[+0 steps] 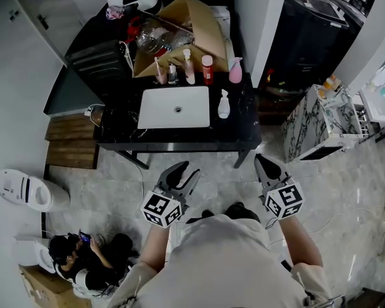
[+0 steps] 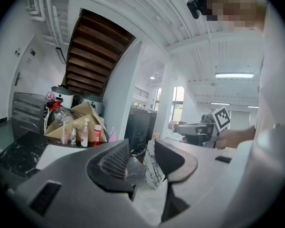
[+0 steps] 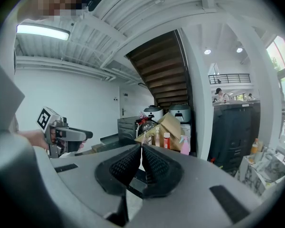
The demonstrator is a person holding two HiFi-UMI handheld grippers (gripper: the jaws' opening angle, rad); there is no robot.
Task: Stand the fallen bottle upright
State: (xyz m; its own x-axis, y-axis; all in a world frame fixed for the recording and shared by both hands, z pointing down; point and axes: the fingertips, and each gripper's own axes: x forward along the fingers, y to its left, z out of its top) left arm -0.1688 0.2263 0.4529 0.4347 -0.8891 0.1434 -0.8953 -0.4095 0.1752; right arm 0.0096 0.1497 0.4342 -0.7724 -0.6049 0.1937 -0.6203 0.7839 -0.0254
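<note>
Head view: upright bottles [image 1: 207,69] beside cardboard box [image 1: 202,24]

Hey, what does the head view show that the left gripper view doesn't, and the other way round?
Only the head view: a person sitting on the floor, and the white bottle right of the sink. Only the left gripper view: the underside of the stairs and a ceiling light. Both: the cardboard box, the red bottle, the pink spray bottle, the left gripper with jaws apart, and the right gripper.
</note>
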